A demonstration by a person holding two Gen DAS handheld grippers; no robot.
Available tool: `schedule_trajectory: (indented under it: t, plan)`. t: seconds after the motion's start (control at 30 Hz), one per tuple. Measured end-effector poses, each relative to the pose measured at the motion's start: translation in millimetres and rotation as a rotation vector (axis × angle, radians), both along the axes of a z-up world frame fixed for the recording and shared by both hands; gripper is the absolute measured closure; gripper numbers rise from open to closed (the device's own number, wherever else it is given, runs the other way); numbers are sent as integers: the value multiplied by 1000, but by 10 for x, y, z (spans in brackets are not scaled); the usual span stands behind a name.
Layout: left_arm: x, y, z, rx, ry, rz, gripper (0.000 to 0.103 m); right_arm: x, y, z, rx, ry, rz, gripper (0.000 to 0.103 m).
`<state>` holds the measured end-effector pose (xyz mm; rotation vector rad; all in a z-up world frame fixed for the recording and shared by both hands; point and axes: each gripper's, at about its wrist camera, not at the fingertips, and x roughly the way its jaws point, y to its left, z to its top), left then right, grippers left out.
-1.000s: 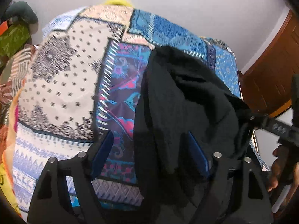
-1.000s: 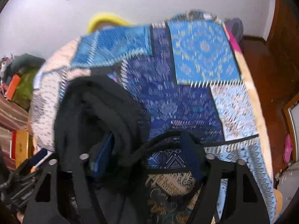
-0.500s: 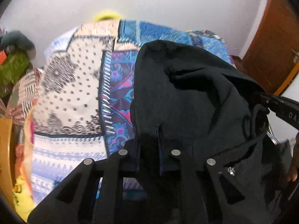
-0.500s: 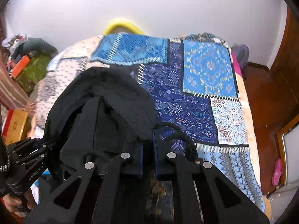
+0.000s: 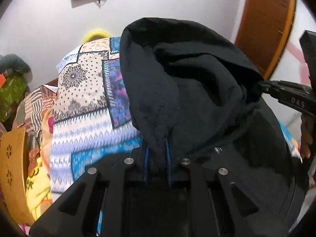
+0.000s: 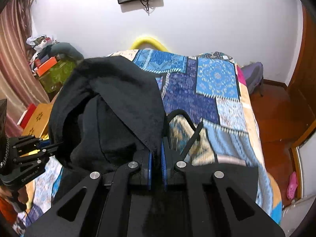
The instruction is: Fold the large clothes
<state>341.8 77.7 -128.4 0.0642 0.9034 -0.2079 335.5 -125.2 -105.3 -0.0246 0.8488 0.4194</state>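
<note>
Black hoodie point(image 5: 197, 90) clamped by left gripper point(image 5: 157, 158) and right gripper point(image 6: 156, 158); lower garment hidden, bedspread point(image 6: 197, 90) blurred.

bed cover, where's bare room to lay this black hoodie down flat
Free: the blue and navy patchwork of the bed cover, from the black hoodie across to the bed's edge by the wooden floor. Also the cream dotted patch beside the hoodie. Crowded: boxes and clothes on the curtain side.
</note>
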Motion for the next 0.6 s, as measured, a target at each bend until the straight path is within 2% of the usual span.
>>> schedule_trajectory:
  t: [0.1,0.13,0.17,0.23,0.33,0.47,0.6]
  plan:
    - [-344,-27,13,28,-10,-29,83,-211,-76,-104,3,21,5,96]
    - [-449,-19,12,47,-21,-27,74,-287,-90,-151,-7,26,6,95]
    - [-584,-7,14,69,-36,-21,60,-335,-99,-188,-16,30,7,95]
    - [-736,36,0,89,-51,0,47,-448,-121,-280,-31,40,21,95]
    - [-912,96,-60,105,-36,27,47,-597,-172,-391,-48,57,27,93]
    - [-1000,127,-141,87,4,36,46,-723,-226,-504,-48,124,62,88]
    - [-1082,80,-148,77,4,43,43,-804,-238,-505,-86,169,91,84]
